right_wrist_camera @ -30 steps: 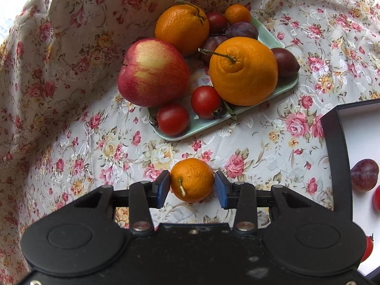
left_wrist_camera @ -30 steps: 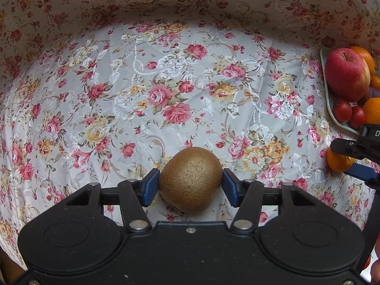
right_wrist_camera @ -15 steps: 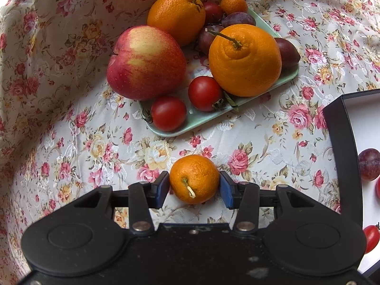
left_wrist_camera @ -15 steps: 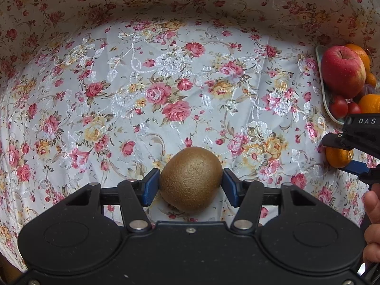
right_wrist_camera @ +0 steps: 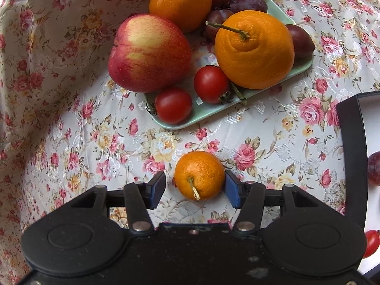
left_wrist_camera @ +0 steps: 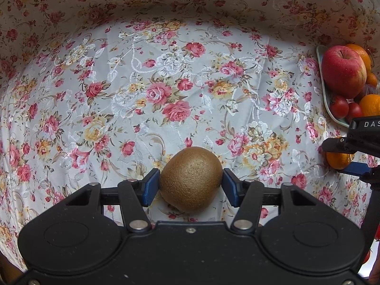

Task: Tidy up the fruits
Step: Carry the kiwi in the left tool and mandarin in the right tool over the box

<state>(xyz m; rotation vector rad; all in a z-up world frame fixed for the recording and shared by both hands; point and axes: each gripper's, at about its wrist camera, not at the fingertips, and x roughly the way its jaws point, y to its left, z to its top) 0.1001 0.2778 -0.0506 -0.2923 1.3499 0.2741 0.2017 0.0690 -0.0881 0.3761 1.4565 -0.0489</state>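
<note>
Lying kiwi (left_wrist_camera: 191,180), long axis crosswise

Brown fuzzy kiwi (left_wrist_camera: 191,180) sits on its side on the floral cloth, near centre. Over to the right, a small mandarin (right_wrist_camera: 199,174) rests on the cloth, stem facing the near side, just short of the green tray (right_wrist_camera: 249,92) piled with an apple (right_wrist_camera: 148,52), oranges, tomatoes and plums.

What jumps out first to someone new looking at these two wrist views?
The kiwi, clamped between the left gripper's blue pads over the floral tablecloth. In the right wrist view, a small mandarin lies between the right gripper's open jaws, just before a green tray piled with an apple, oranges and tomatoes.
</note>
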